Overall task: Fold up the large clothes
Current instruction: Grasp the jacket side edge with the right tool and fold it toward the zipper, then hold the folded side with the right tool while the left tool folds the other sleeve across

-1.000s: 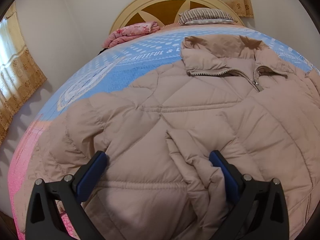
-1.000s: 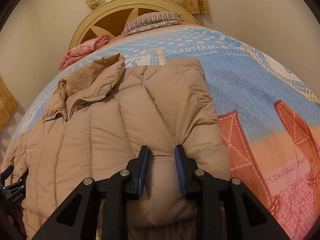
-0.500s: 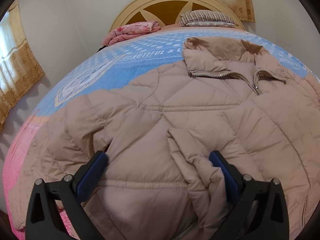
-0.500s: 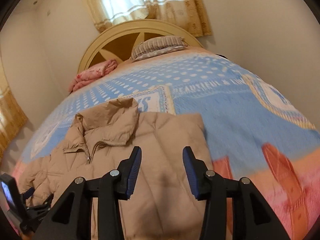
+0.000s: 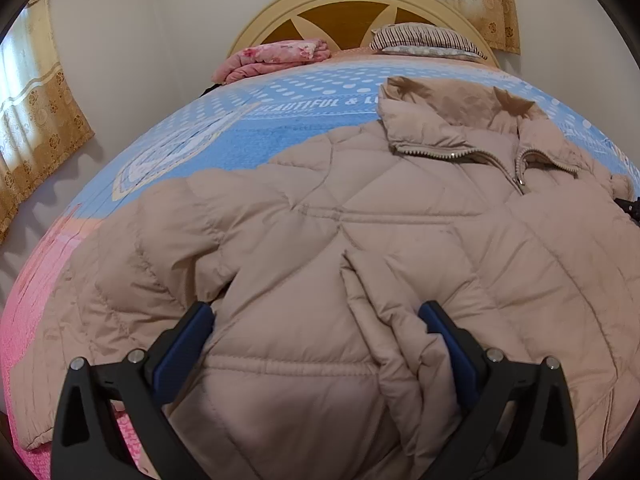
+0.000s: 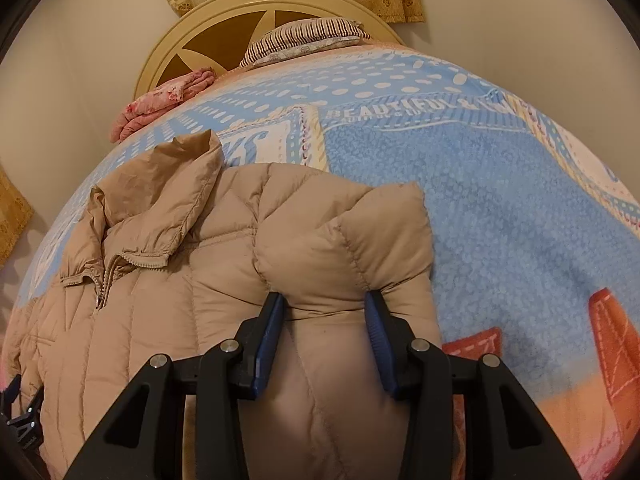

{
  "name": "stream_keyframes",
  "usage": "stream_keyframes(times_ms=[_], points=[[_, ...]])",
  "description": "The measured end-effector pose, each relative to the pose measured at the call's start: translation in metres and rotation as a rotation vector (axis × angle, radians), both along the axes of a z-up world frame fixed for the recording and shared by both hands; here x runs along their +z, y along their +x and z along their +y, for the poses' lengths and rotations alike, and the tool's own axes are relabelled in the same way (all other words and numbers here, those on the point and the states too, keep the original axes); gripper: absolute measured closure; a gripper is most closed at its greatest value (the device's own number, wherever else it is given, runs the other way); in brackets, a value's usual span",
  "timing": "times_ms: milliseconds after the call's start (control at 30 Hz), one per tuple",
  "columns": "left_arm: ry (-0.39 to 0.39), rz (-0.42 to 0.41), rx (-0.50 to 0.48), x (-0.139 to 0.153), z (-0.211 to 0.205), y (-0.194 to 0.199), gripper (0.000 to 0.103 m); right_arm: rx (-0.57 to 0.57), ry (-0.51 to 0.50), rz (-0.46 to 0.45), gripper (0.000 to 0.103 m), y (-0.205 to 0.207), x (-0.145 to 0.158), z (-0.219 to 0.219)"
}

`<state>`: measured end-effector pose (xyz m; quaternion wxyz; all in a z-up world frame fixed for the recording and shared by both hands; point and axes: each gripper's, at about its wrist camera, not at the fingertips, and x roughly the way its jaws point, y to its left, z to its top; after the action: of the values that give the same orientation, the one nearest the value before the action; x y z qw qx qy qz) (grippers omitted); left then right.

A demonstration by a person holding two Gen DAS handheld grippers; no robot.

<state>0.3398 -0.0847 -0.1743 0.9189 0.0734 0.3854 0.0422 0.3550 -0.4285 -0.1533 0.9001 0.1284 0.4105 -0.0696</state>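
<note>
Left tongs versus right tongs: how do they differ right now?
The left tongs stand wide open over the jacket, squeezing nothing. The right tongs sit narrower, pinching a puffy fold at the jacket's edge. Both have blue pads and angle down at the same jacket.

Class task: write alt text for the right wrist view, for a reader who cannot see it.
The right gripper pinches a bunched fold of a beige puffer jacket between its blue pads. The jacket lies zipped, collar away from the camera, on a blue patterned bedspread, with a striped pillow at the headboard.
</note>
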Motion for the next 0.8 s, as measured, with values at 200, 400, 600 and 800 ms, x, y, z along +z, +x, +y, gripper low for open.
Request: stream_keyframes(times_ms=[200, 400, 600, 800], points=[[-0.002, 0.001, 0.001, -0.001, 0.000, 0.000, 0.000, 0.000, -0.040, -0.019, 0.059, -0.017, 0.051, 0.022], [-0.002, 0.003, 0.001, 0.000, 0.000, 0.000, 0.000, 0.185, -0.049, -0.064, 0.049, -0.063, 0.082, 0.102], [-0.007, 0.016, -0.001, -0.003, 0.001, 0.001, 0.000, 0.263, -0.033, 0.011, 0.049, -0.076, 0.026, 0.148], [-0.019, 0.030, -0.007, -0.005, 0.001, 0.003, 0.000, 0.253, -0.022, 0.010, 0.048, -0.074, -0.003, 0.148]])
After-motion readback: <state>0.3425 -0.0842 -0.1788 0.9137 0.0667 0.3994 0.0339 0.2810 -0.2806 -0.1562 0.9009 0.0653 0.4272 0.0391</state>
